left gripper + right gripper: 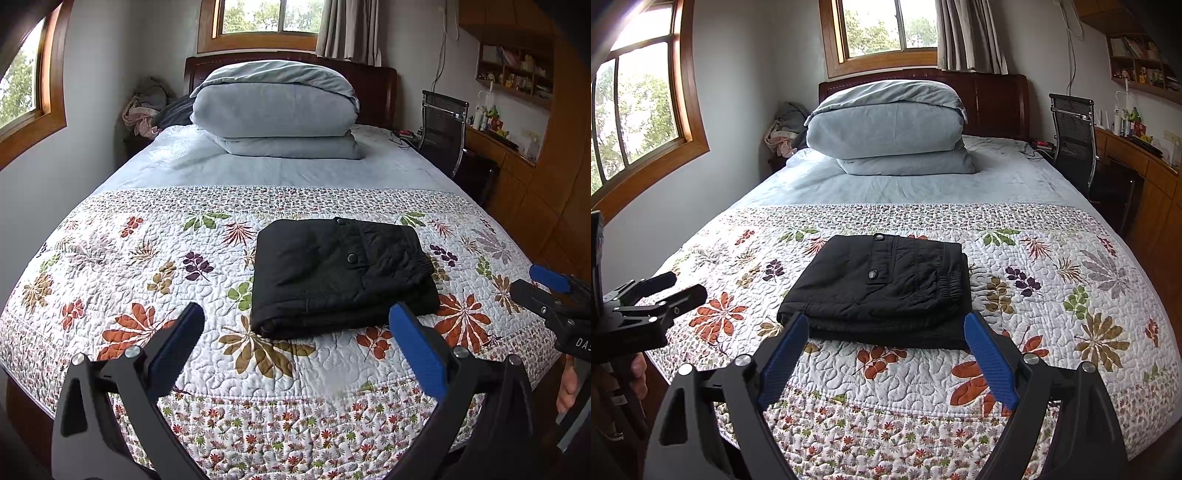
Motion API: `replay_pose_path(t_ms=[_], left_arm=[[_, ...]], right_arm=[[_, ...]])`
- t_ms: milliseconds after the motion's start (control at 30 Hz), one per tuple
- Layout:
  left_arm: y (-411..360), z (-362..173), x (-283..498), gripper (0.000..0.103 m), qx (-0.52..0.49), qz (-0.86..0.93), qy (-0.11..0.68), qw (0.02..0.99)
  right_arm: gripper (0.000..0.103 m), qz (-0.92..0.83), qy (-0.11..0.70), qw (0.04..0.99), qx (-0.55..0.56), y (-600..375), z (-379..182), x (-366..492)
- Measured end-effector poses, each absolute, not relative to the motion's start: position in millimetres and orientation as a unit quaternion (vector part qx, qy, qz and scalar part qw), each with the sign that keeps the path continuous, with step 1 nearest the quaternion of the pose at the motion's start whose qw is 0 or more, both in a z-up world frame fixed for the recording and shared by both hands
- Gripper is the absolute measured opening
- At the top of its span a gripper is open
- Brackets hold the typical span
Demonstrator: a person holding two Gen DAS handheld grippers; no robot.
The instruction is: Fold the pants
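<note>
You are looking at the black pants (341,273), already folded into a compact, roughly rectangular bundle of several stacked layers. They lie flat on the floral quilt (147,266) that covers the foot half of the bed, about midway across its width and a little back from the near edge. The top layer shows a buttoned pocket flap with one round snap button (351,258) near the middle and a second at the far edge. You can see the gathered elastic waistband (951,286) along the right side. The folded edges stack neatly along the near side, the fabric slightly wrinkled and padded-looking.
</note>
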State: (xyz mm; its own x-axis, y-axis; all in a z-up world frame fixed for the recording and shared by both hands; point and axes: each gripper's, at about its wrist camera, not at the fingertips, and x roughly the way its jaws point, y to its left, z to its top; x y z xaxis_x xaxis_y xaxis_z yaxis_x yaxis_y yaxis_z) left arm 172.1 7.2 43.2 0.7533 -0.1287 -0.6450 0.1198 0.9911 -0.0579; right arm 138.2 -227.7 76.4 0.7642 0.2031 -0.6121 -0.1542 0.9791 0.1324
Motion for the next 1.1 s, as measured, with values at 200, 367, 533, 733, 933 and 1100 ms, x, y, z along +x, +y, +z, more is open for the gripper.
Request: replay_pose_path(t_ms=[200, 367, 533, 733, 933, 1100], left_arm=[[7.0, 44.2, 172.1, 0.1, -0.005, -0.067, 0.344, 0.936], [7.0, 44.5, 172.6, 0.1, -0.005, -0.068, 0.345, 0.936], [6.0, 44.0, 172.8, 0.1, -0.005, -0.069, 0.346, 0.936], [6.7, 42.6, 173.8, 0.1, -0.007, -0.071, 0.348, 0.935], [6.7, 42.4, 174.1, 0.1, -0.005, -0.071, 0.349, 0.934], [7.1, 41.3, 175.8, 0.1, -0.005, -0.073, 0.349, 0.934]], right_arm=[[0.087, 0.095, 0.33, 0.938, 0.038, -227.2, 76.2, 138.1], [0.087, 0.095, 0.33, 0.939, 0.038, -227.5, 76.7, 138.5], [0.087, 0.095, 0.33, 0.938, 0.038, -227.3, 76.5, 138.4], [0.087, 0.095, 0.33, 0.938, 0.037, -227.9, 76.8, 139.0], [0.087, 0.094, 0.331, 0.938, 0.037, -228.1, 76.7, 139.3], [0.087, 0.093, 0.331, 0.938, 0.037, -227.6, 76.7, 139.4]])
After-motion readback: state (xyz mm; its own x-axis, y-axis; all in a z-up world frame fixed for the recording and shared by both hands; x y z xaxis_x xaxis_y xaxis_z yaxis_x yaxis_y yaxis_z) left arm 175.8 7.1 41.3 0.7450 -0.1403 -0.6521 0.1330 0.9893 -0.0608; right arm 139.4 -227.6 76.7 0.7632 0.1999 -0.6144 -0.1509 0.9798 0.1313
